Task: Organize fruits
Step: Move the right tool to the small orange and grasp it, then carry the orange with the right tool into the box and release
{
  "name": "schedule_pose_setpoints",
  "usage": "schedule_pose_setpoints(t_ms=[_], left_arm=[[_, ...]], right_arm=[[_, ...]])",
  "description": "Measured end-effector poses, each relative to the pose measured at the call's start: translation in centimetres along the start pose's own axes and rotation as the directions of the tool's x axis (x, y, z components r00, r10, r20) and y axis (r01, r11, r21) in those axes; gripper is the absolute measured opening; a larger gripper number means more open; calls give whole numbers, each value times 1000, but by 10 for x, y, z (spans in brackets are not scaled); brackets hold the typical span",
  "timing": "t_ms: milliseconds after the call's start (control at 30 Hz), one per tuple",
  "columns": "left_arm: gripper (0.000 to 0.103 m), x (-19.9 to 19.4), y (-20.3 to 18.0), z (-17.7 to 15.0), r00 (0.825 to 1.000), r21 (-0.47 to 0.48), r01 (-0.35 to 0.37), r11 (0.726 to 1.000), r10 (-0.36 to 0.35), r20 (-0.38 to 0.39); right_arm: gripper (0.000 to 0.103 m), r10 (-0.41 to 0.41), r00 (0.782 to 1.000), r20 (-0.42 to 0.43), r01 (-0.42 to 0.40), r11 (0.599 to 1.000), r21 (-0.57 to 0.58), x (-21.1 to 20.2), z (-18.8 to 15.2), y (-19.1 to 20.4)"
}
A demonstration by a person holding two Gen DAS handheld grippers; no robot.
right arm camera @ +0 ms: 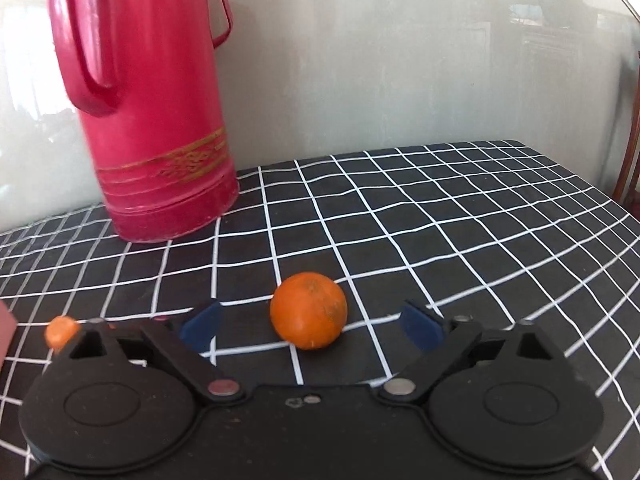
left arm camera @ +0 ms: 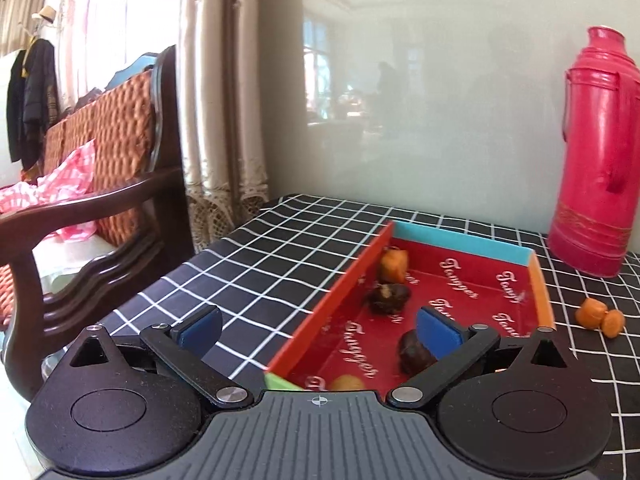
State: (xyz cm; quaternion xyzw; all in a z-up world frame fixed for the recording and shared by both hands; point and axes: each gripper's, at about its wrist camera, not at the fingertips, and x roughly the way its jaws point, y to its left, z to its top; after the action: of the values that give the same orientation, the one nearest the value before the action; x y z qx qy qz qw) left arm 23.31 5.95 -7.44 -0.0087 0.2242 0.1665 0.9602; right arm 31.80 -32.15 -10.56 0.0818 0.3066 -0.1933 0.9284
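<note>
A red tray (left arm camera: 460, 296) with coloured rims lies on the checked tablecloth in the left wrist view. It holds an orange fruit (left arm camera: 394, 266), two dark brown fruits (left arm camera: 388, 298) (left arm camera: 412, 354) and a yellow fruit (left arm camera: 347, 383) at its near edge. My left gripper (left arm camera: 318, 330) is open and empty over the tray's near left corner. Two small orange fruits (left arm camera: 600, 314) lie on the cloth right of the tray. In the right wrist view an orange (right arm camera: 308, 310) sits on the cloth between the fingers of my open right gripper (right arm camera: 310, 326). Another small orange fruit (right arm camera: 61, 330) shows at left.
A tall red thermos (left arm camera: 592, 160) (right arm camera: 148, 100) stands at the back of the table against a pale glossy wall. A dark wooden chair (left arm camera: 100, 208) with orange cushions stands left of the table. The black checked cloth (right arm camera: 460, 220) stretches to the right.
</note>
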Motion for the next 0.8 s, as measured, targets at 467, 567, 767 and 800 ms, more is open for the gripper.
schedule_pose_setpoints(t_ms=[467, 567, 767, 800], left_arm=[[103, 4, 12, -3, 999, -7, -35, 999, 35, -13], [103, 4, 13, -2, 999, -16, -33, 999, 32, -18], [103, 1, 17, -2, 999, -24, -38, 999, 38, -15], [103, 1, 18, -2, 999, -27, -42, 999, 42, -17]], right_arm=[[33, 25, 999, 40, -23, 999, -44, -7, -5, 4], [33, 54, 994, 94, -48, 997, -64, -29, -5, 8], [33, 215, 955, 205, -182, 969, -169, -87, -11, 37], [33, 253, 944, 212, -214, 958, -193, -96, -14, 44]])
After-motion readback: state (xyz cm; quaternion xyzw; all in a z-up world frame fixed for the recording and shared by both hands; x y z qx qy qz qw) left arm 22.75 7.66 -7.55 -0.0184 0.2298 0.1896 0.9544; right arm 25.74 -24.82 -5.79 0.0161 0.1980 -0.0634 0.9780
